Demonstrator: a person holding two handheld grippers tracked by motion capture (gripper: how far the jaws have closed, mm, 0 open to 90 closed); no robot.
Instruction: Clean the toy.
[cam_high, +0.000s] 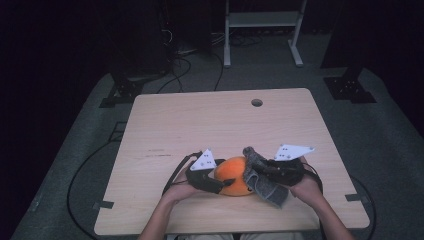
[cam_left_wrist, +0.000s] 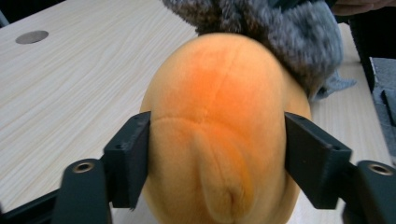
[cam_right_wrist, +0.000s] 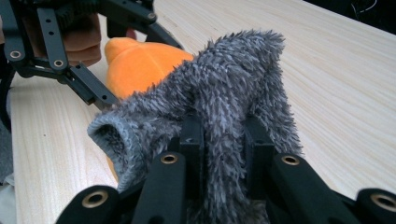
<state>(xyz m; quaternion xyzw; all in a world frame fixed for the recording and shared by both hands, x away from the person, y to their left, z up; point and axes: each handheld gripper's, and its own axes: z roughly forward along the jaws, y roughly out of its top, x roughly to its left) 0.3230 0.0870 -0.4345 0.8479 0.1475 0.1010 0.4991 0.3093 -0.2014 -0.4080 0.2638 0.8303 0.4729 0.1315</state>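
Here the left gripper (cam_left_wrist: 217, 158) squeezes the orange plush toy (cam_left_wrist: 219, 126) from both sides, low on the wooden table (cam_high: 210, 120). Right beside it, the right gripper (cam_right_wrist: 224, 140) pinches the fuzzy grey cloth (cam_right_wrist: 224, 88), which touches the toy.

Orange plush toy (cam_high: 234, 175): rounded, soft-bodied, short-pile fabric with a centre seam running over its top and a small raised flap low on the near face, as seen in the left gripper view (cam_left_wrist: 219, 135). It rests on the wooden table (cam_high: 220, 120), near the front edge, roughly midway along it and well short of the round hole at the table's far side.

Grey fuzzy cloth piece (cam_high: 260, 175): long shaggy pile, with a smooth lighter lining showing at an open rolled edge (cam_right_wrist: 224, 107). It lies draped against the toy's right side, touching it, one end standing up above the toy, the other trailing toward the table's front edge.
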